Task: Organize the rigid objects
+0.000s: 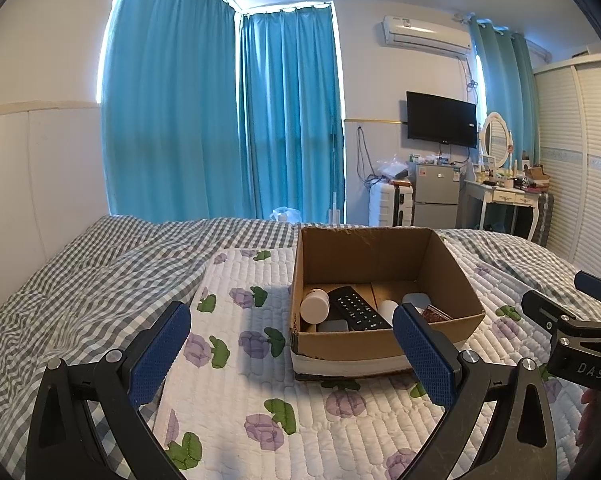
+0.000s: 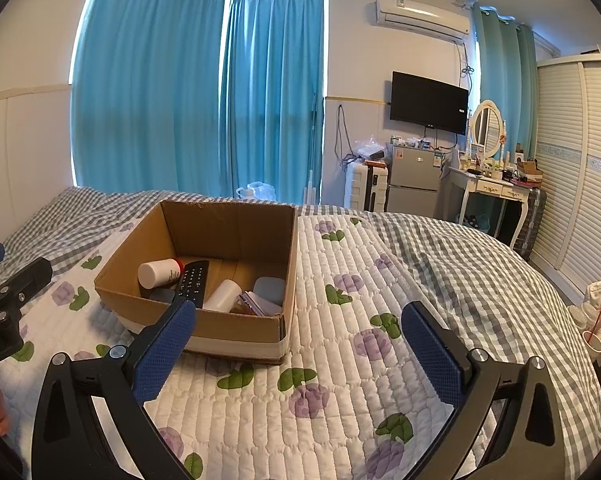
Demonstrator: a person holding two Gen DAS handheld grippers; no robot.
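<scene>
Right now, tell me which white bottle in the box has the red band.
The white bottle in the cardboard box's left corner, beside the remote, lying on its side. The other white bottle right of the remote shows none.

Gripper (image 1: 292,344) agape — filled cardboard box (image 1: 380,344) ahead

Teal curtains (image 1: 220,120) cover the windows behind a bed (image 1: 80,280) with a grey checked cover and a floral quilt (image 2: 340,380). On the far wall hang an air conditioner (image 2: 422,18) and a TV (image 2: 428,102). Below stand a small fridge (image 1: 436,194), a white suitcase (image 2: 366,188) and a dressing table (image 2: 488,188) with an oval mirror (image 1: 496,140), beside a louvred wardrobe (image 2: 580,184).
</scene>
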